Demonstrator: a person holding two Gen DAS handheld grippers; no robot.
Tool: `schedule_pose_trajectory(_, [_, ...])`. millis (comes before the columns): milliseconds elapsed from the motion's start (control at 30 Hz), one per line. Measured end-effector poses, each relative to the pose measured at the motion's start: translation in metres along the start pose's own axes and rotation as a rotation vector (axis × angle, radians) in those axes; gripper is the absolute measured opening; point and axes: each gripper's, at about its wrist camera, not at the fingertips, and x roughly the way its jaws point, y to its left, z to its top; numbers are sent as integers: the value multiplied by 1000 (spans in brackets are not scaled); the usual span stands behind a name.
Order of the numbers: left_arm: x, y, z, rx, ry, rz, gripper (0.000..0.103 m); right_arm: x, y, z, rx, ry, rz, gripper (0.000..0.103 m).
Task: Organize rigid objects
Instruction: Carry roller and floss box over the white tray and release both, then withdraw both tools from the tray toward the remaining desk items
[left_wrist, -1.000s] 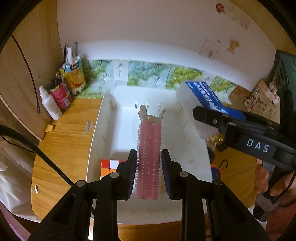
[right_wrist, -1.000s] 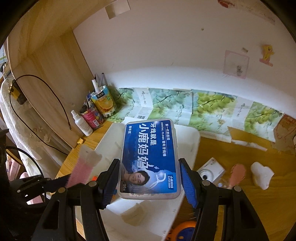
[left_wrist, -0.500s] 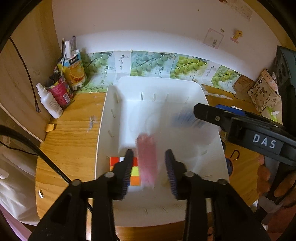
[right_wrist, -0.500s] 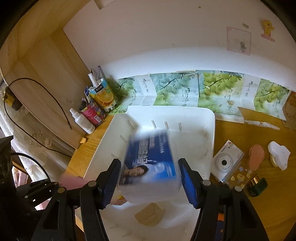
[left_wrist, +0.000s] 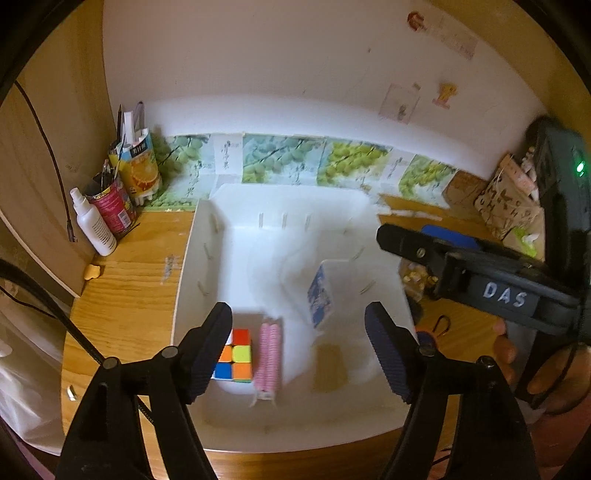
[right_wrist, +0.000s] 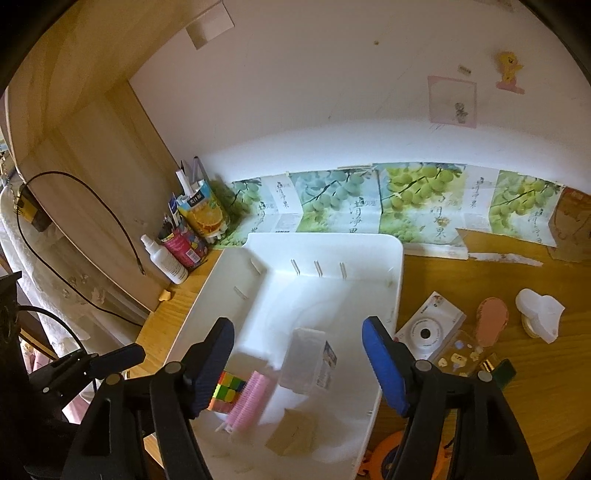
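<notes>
A white bin (left_wrist: 192, 266) (right_wrist: 395, 295) stands on the wooden desk. In it lie a colour cube (left_wrist: 236, 356) (right_wrist: 225, 391), a pink hair roller (left_wrist: 269, 356) (right_wrist: 249, 402), a clear floss box with a blue label (left_wrist: 320, 295) (right_wrist: 308, 360) on its side, and a tan block (left_wrist: 330, 367) (right_wrist: 293, 432). My left gripper (left_wrist: 299, 347) is open and empty above the bin's near end. My right gripper (right_wrist: 299, 365) is open and empty above the bin; it also shows in the left wrist view (left_wrist: 461, 266).
On the desk right of the bin lie a white toy camera (right_wrist: 428, 332), a pink oval item (right_wrist: 491, 321), a white heart-shaped piece (right_wrist: 539, 310) and a clear decorated case (right_wrist: 458, 354). A spray bottle (left_wrist: 94, 225) and pen cups (left_wrist: 140, 170) stand at the back left.
Both grippers have opened wide. The pink roller has dropped from the left gripper and the floss box from the right gripper; both now lie in the bin.
</notes>
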Motion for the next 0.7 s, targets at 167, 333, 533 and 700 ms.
schedule_pose_trajectory(167, [-13,-15,-3,-16,-50,0,83,-14,-7,-5,-39,-35,-6,77])
schedule_pose_trajectory(333, [-18,-33,-8,-37,-46,21,83,-32,-16,-9,-80,-60,13,77])
schedule_pose_trajectory(533, [-23,-55,-16,-99,-55,36,83,-57,-26,-13,-168,-96,24,81])
schedule_pose_trajectory(700, [-25,-75,-25,-136,-56,52,83,-73,-34,-17,-257,-115,24,81])
